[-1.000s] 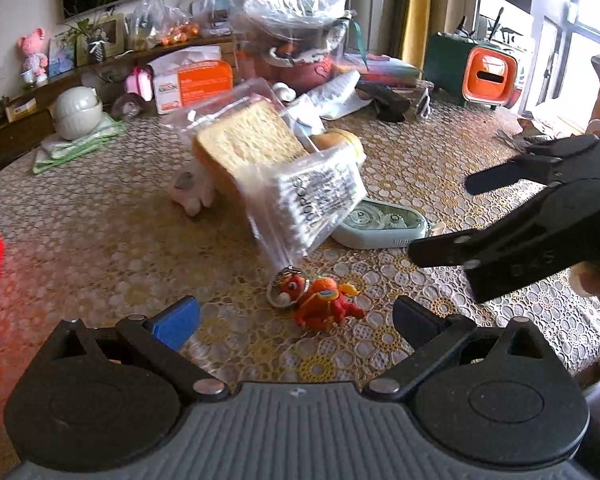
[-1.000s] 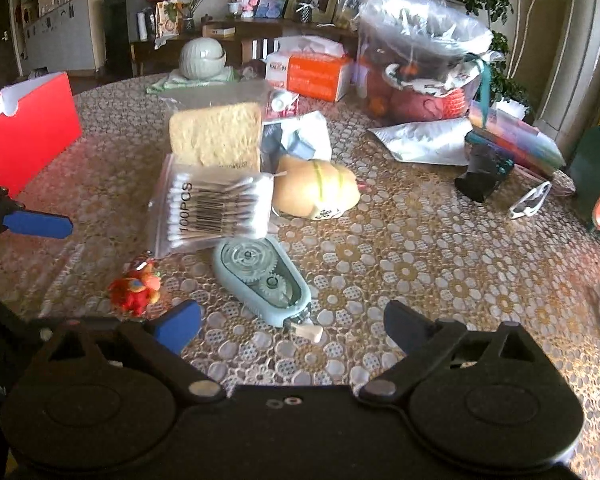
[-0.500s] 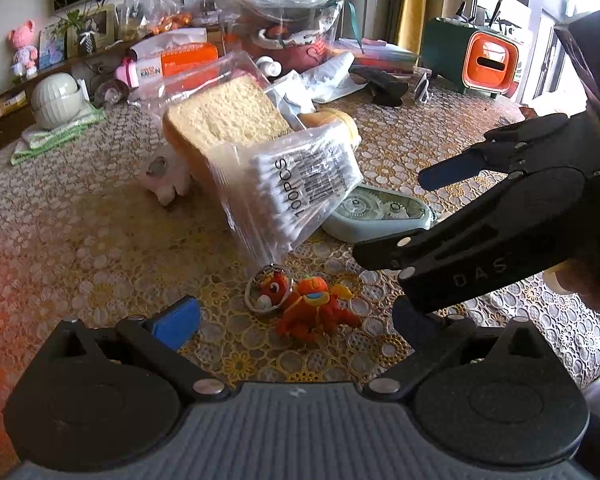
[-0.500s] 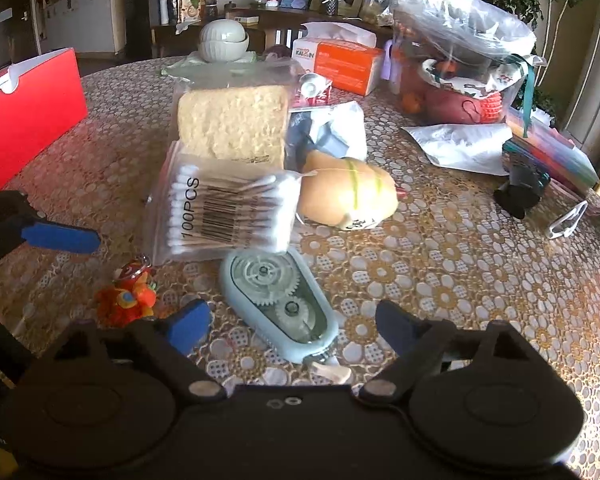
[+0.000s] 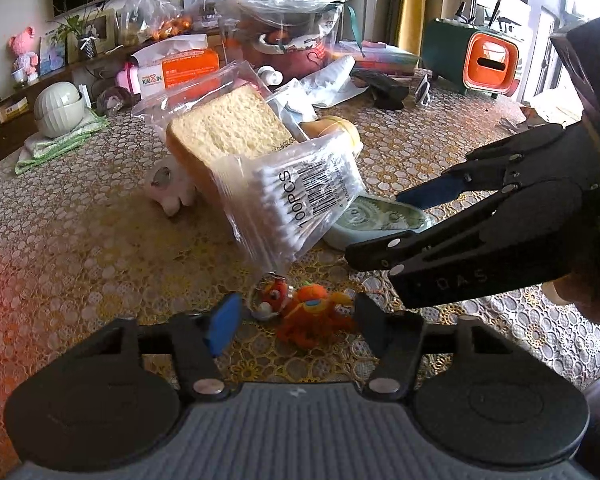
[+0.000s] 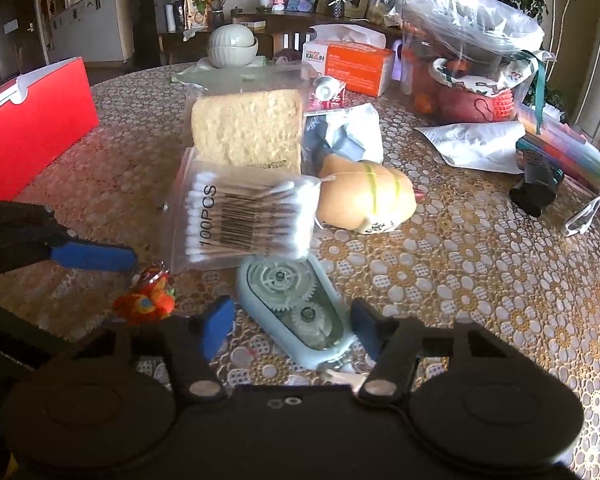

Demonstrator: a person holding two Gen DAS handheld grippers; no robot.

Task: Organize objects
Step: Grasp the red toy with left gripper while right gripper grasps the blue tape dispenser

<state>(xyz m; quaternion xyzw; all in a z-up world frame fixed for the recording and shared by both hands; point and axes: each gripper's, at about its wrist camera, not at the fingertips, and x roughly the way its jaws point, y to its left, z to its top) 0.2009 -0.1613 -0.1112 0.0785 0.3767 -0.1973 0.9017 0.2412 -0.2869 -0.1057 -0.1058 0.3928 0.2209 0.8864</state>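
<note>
1. The left tongs point(image 5: 296, 322) are spread, their blue-padded fingers flanking a small orange plush keychain toy point(image 5: 308, 314) that lies on the lace-patterned worktop point(image 5: 80, 240). No contact with either pad is visible.
2. The right tongs point(image 6: 292, 330) are likewise spread, straddling the near end of a pale blue correction-tape dispenser with visible gears point(image 6: 296, 308); whether the pads touch it I cannot tell.
3. From the right wrist view, the orange toy sits at 9 o'clock of the dispenser, just beside it.
4. At 12 o'clock of the dispenser, a clear bag of cotton swabs marked "100PCS" point(image 6: 240, 220) overlaps its far end.
5. Behind the swabs leans a bagged slice of pale yellow bread point(image 6: 248, 132); at 2 o'clock lies a tan squash-shaped soft toy point(image 6: 368, 200).
6. Farther off stand an orange tissue box point(image 6: 356, 66) and a red folder point(image 6: 28, 120) at 10 o'clock.
</note>
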